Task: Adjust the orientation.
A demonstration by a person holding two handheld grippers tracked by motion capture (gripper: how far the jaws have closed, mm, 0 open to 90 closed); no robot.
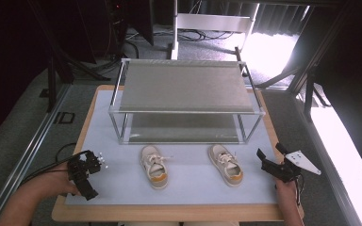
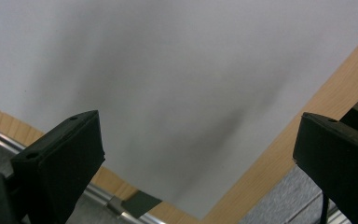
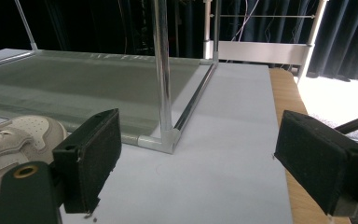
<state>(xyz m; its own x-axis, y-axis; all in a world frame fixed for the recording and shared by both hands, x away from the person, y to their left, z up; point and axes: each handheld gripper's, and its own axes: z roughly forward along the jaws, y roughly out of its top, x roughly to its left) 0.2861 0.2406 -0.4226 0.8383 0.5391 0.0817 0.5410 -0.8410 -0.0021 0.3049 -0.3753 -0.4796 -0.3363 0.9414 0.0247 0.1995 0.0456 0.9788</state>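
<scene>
High view: both grippers, left gripper (image 1: 86, 165) and right gripper (image 1: 274, 159), are hovering wide open, empty; right should be approaching lower-right beige laced sneaker (image 1: 226, 164) squarely.

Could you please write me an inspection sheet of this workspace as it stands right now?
Surface: wooden table under a pale mat.
Job's things: left shoe and right shoe, apart on the mat, toes toward a two-tier metal rack, whose shelves are bare.
Clutter: nothing seen.
Grippers: left gripper open, over the mat's near left corner; right gripper open, beside the right shoe, holding nothing.
Cables: left gripper's cable trails off the table; more on the floor behind.
Surroundings: dark curtains, metal frame, bright light at right.
</scene>
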